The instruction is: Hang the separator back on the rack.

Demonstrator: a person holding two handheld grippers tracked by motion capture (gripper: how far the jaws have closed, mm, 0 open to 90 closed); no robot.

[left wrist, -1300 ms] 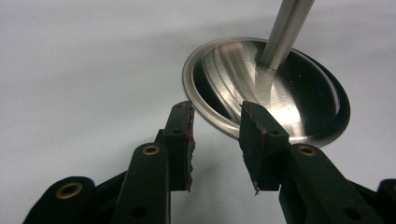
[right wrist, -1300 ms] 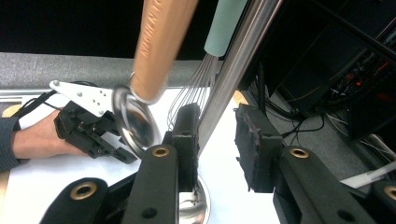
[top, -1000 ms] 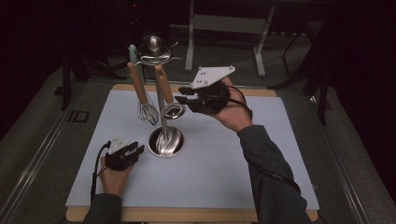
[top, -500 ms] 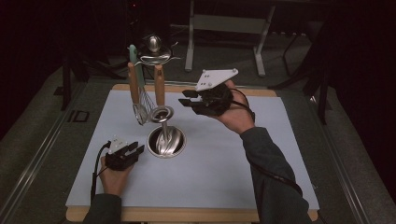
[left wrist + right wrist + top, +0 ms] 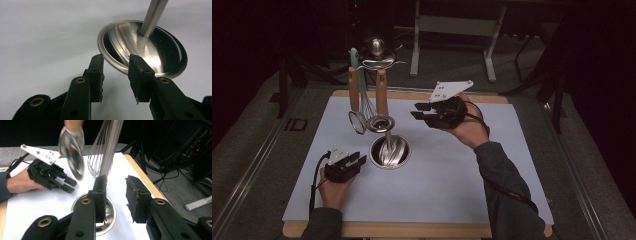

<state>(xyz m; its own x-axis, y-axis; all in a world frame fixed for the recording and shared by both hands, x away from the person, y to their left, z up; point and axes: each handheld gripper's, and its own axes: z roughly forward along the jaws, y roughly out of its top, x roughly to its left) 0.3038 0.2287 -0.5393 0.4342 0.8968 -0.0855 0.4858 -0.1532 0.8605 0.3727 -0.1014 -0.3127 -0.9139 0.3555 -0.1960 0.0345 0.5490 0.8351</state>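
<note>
Hovering just right of the utensil rack (image 5: 389,150) at mid-table, the right gripper (image 5: 414,111) stood apart and empty, the left gripper (image 5: 358,161) apart beside its base, so next probably meant closing on the whisk (image 5: 368,106).

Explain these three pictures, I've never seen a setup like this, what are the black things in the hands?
A person at a white-covered table holds a black two-jawed tool in each hand. The wide picture is from an overhead camera; the other two are from cameras riding on the tools, looking along their jaws. On the table stands a shiny steel utensil stand with a round dish base; a wire whisk and a small round metal strainer hang from it. The left tool is beside the base, the right tool hovers near the hanging utensils. Both are open, holding nothing.
</note>
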